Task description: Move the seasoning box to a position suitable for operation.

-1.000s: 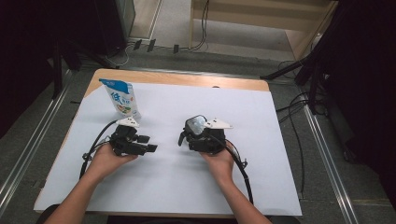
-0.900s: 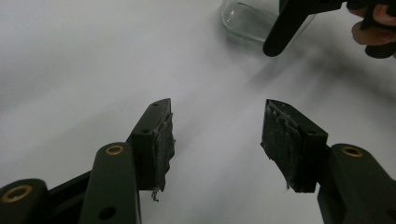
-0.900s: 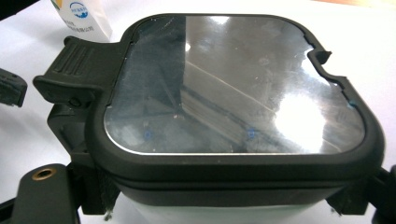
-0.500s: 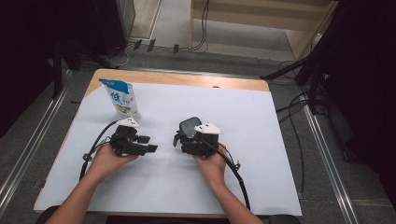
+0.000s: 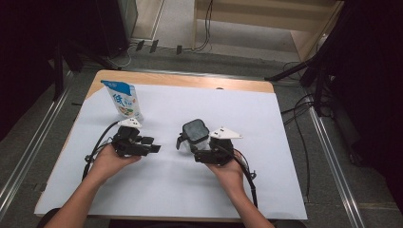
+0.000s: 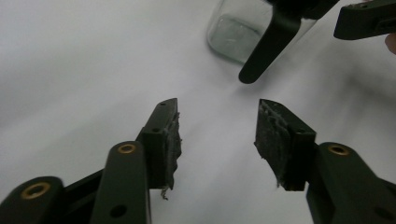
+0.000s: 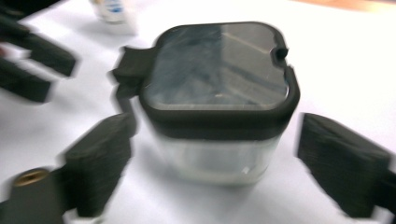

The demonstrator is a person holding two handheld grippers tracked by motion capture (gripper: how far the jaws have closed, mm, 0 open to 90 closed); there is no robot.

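- Jar (image 7: 217, 100), a clear square container with a dark lid and a side latch, stands on the white sheet (image 5: 285, 142) between our right claw's (image 7: 212, 172) jaws; we see a gap on each side of it, so the pads are open around it and not pressing.
- Compared with a second ago, our right hand (image 5: 228, 168) has shifted a little toward the left claw and the jar with it sits closer to the middle of the table (image 5: 190, 80).
- Our left claw (image 6: 217, 140) stands partly open with only bare sheet between its pads; its jaws have just been closing, and the hand itself has kept its place.
- From the left claw, the jar lies ahead and slightly to the right, apart from its tips.
- Pouch (image 5: 122, 99), blue and white, stands upright beyond the left claw, just past its grey plate.
- Right gripper view lets us read the lid's glossy top and latch; the high view gives only a dark cap.
- Left gripper view shows frayed padding on both pads.
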